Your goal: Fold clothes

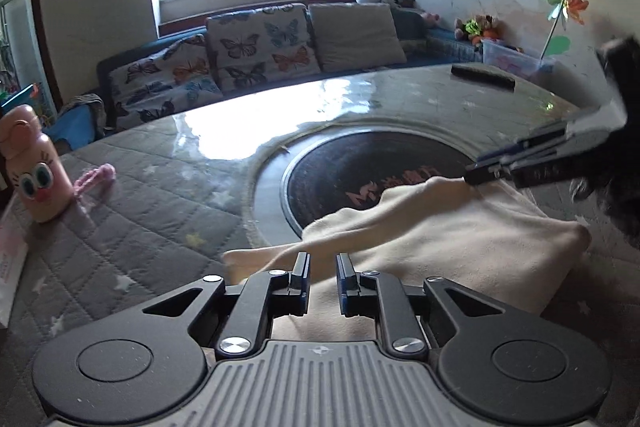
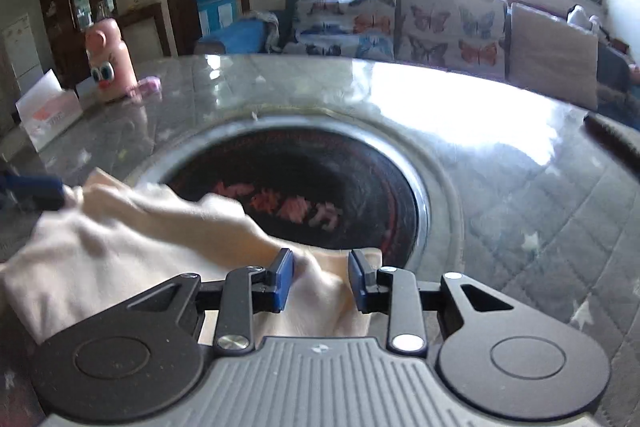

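Both hand-held grippers (image 1: 323,281) (image 2: 320,281) straddle the cream garment's (image 1: 460,239) edge.

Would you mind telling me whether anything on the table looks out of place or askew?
The cream garment lies bunched and creased, one edge draped over the dark round inset in the table rather than flat on the quilted cover. Nothing looks spilled or damaged.

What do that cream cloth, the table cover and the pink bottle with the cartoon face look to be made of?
Cream cloth: soft matte knit, probably cotton; it drapes in rounded folds. Table cover: grey quilted fabric with stitched diamonds and stars, seemingly under glossy clear plastic or glass that mirrors the window. Pink bottle: smooth, likely plastic.
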A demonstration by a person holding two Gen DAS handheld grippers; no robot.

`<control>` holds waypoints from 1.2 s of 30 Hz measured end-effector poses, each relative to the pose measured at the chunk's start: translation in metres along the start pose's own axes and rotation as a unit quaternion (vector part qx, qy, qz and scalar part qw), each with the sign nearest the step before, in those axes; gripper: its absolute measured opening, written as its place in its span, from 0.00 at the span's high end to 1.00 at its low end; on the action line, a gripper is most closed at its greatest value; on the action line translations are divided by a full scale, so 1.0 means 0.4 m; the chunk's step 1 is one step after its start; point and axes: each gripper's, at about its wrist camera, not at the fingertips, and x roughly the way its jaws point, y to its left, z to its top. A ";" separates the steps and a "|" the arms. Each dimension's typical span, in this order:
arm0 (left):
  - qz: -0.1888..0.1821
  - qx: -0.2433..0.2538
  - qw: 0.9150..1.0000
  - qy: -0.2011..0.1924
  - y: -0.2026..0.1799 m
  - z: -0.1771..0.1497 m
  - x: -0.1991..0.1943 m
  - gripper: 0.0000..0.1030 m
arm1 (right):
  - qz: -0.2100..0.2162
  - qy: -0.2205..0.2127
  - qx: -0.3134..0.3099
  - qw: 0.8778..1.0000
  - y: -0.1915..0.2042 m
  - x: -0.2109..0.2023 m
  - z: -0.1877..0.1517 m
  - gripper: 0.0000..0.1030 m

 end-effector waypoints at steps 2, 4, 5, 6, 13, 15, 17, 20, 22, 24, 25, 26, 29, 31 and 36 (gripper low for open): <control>-0.006 -0.004 1.000 0.011 -0.003 0.010 0.030 0.84 | 0.030 -0.004 0.002 1.000 0.012 -0.004 0.016 0.72; -0.005 -0.002 1.000 0.018 -0.006 0.020 0.059 0.84 | 0.055 0.003 0.002 0.998 0.028 0.009 0.029 0.74; -0.002 -0.001 1.000 0.021 -0.005 0.023 0.073 0.84 | 0.061 0.006 0.001 0.998 0.034 0.016 0.032 0.76; -0.001 -0.001 1.000 0.025 -0.005 0.026 0.086 0.84 | 0.067 0.013 -0.002 0.998 0.042 0.029 0.036 0.77; 0.007 -0.001 1.000 0.025 -0.004 0.030 0.120 0.84 | 0.052 0.028 -0.016 0.998 0.074 0.091 0.037 0.76; 0.009 0.001 1.000 0.022 -0.008 0.028 0.109 0.84 | 0.053 0.027 -0.023 0.998 0.079 0.080 0.037 0.76; 0.009 0.003 1.000 0.016 -0.016 0.027 0.091 0.84 | 0.060 0.022 -0.032 0.997 0.083 0.060 0.032 0.76; 0.003 0.006 1.000 0.003 -0.038 0.026 0.057 0.73 | 0.074 0.017 -0.041 0.996 0.097 0.025 0.023 0.76; -0.001 0.010 1.000 -0.004 -0.058 0.018 0.036 0.54 | 0.084 0.016 -0.051 0.995 0.110 0.003 0.013 0.74; -0.004 0.014 1.000 -0.008 -0.080 0.007 0.017 0.52 | 0.087 0.015 -0.059 0.994 0.124 -0.010 0.000 0.73; -0.004 0.015 1.000 -0.009 -0.089 0.001 0.010 0.51 | 0.088 0.016 -0.062 0.994 0.131 -0.015 -0.007 0.73; -0.002 0.015 1.000 -0.009 -0.097 -0.006 0.004 0.50 | 0.087 0.014 -0.067 0.994 0.138 -0.023 -0.016 0.73; 0.002 0.011 1.000 -0.011 -0.116 -0.028 -0.015 0.50 | 0.085 0.009 -0.083 0.993 0.160 -0.050 -0.044 0.73; 0.001 0.002 1.000 -0.012 -0.120 -0.043 -0.027 0.50 | 0.085 0.004 -0.093 0.992 0.172 -0.070 -0.062 0.74; 0.011 -0.011 1.000 -0.003 -0.122 -0.072 -0.025 0.50 | 0.085 0.007 -0.107 0.991 0.191 -0.081 -0.102 0.74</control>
